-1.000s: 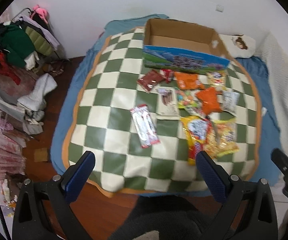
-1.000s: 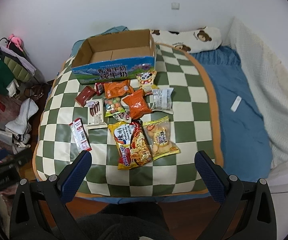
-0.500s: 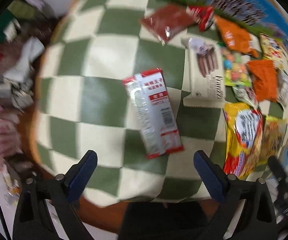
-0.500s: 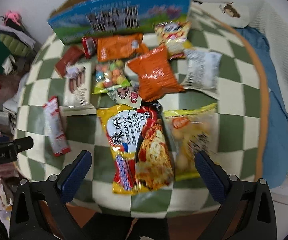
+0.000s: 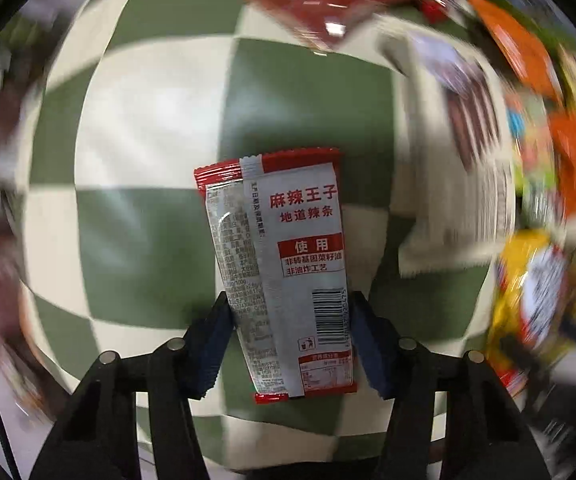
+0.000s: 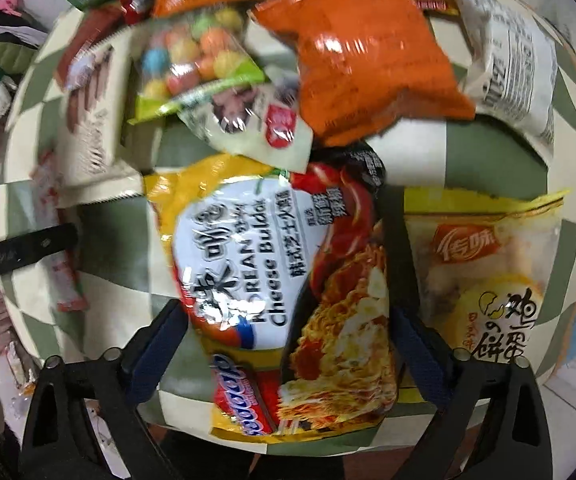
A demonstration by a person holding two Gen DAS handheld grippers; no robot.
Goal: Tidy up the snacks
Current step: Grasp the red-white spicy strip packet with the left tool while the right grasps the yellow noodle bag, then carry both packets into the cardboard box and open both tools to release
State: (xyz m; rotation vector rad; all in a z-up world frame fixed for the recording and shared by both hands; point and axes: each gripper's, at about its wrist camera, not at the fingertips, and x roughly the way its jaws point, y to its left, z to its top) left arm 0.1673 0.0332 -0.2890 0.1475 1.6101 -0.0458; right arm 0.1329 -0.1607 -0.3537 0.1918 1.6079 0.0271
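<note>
A red and silver snack packet [image 5: 283, 272] lies flat on the green and cream checked blanket [image 5: 147, 248]. My left gripper [image 5: 290, 340] points down over its near half. The jaws are closing and the blue pads [image 5: 211, 344] meet the packet's two long edges. In the right wrist view a yellow noodle packet [image 6: 271, 288] lies between the jaws of my right gripper [image 6: 288, 348]. These jaws are closing too, and their pads [image 6: 412, 352] stand just beside the packet's sides without squeezing it.
Beside the noodles lie a yellow biscuit bag [image 6: 484, 280], an orange bag [image 6: 368, 60], a candy bag [image 6: 195, 60], a white bag [image 6: 516, 72] and a cream wafer packet [image 6: 91, 100]. A dark red packet [image 5: 320, 4] lies beyond the left gripper. The blanket's edge runs close below both grippers.
Both grippers have dropped towards the blanket. The left one's jaws have narrowed from wide open onto the red and silver packet. The right one's jaws have narrowed a little around the noodle packet.
</note>
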